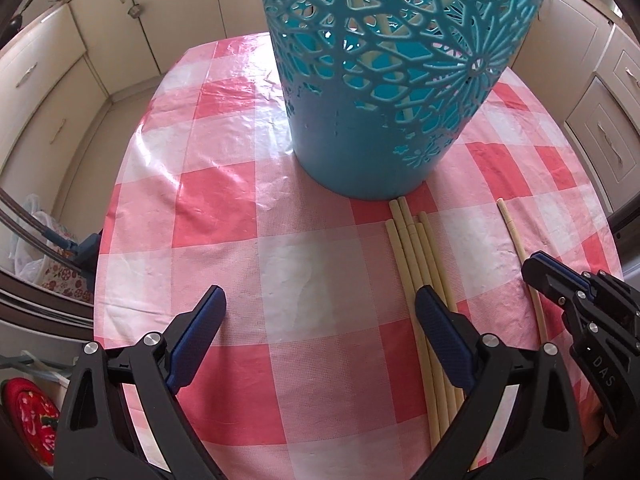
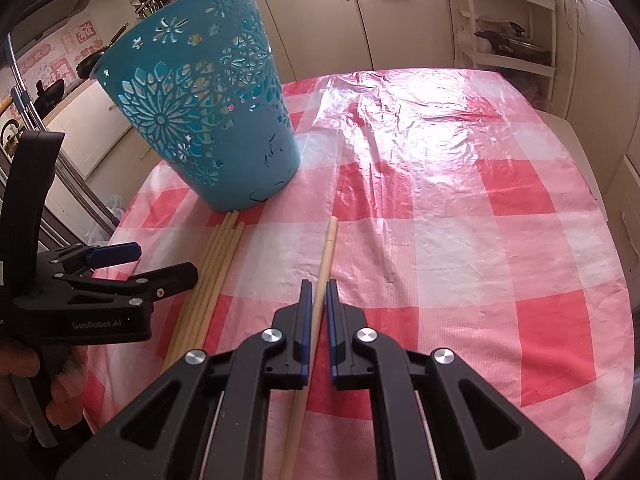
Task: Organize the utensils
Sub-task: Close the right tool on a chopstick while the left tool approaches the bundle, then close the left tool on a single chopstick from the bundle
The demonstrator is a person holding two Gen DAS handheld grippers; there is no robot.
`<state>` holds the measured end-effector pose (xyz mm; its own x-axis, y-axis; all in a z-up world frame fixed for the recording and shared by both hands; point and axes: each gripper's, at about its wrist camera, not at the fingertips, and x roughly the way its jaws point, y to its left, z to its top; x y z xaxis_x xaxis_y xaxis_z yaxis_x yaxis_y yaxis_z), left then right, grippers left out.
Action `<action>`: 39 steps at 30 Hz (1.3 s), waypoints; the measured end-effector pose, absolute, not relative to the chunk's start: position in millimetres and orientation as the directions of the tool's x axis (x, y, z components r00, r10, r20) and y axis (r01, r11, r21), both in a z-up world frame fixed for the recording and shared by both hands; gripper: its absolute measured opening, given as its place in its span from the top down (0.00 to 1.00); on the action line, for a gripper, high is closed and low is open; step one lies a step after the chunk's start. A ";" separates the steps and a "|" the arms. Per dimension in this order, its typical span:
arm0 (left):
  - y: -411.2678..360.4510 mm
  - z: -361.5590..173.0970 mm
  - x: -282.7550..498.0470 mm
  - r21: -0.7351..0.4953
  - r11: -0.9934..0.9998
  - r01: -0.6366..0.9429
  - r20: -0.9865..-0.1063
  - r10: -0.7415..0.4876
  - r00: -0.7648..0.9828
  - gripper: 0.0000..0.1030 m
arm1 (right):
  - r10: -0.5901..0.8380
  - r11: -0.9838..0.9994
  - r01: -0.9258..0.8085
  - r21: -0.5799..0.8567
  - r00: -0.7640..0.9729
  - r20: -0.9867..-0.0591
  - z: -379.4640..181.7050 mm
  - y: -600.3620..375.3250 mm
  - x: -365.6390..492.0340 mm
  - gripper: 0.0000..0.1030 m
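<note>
Pink-and-white checked plastic covers the surface (image 2: 460,208), and both grippers tilt steeply down toward it. In the right wrist view the right gripper (image 2: 316,292) has its jaws drawn close together around a single pale chopstick (image 2: 326,256); the blue pads sit just beside the stick on either side, so it reads as clamped, though a sliver of gap shows on each side. That chopstick lies flat with its long axis running away from the camera, its far tip pointing toward the open cloth to the right of the teal cut-out basket (image 2: 200,120). The left gripper (image 1: 320,312) hangs with its jaws wide apart (nothing between them but cloth), its right finger resting over a bundle of chopsticks (image 1: 412,248). Those sticks lie side by side, parallel to the single one, their far ends nearly touching the basket's base. A hand (image 2: 60,396) grips the left tool's handle.
</note>
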<state>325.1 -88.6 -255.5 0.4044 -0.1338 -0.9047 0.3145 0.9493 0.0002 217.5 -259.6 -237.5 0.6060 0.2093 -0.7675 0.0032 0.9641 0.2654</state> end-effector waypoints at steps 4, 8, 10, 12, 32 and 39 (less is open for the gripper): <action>-93.3 -257.7 323.7 0.018 0.942 0.335 -0.907 -0.126 0.401 0.18 | 0.206 0.965 0.005 0.263 0.607 -0.768 -237.4 -259.8 218.3 0.93; -95.3 -256.0 322.2 0.019 0.937 0.350 -0.904 -0.133 0.407 0.23 | 0.207 0.964 0.007 0.265 0.607 -0.768 -237.1 -260.6 218.9 0.93; -95.7 -255.1 321.7 0.019 0.936 0.352 -0.901 -0.137 0.413 0.30 | 0.206 0.965 0.006 0.264 0.607 -0.768 -237.1 -260.7 219.2 0.93; -97.0 -253.9 320.3 0.020 0.932 0.361 -0.895 -0.144 0.421 0.39 | 0.207 0.964 0.006 0.265 0.607 -0.768 -237.2 -260.5 219.3 0.93; -105.7 -248.5 307.4 0.038 0.902 0.429 -0.887 -0.167 0.430 0.95 | 0.202 0.969 -0.011 0.246 0.608 -0.768 -237.5 -254.5 222.0 0.86; -106.5 -248.9 305.0 0.049 0.897 0.440 -0.887 -0.164 0.432 0.95 | 0.198 0.971 -0.015 0.239 0.610 -0.767 -238.3 -252.8 224.3 0.86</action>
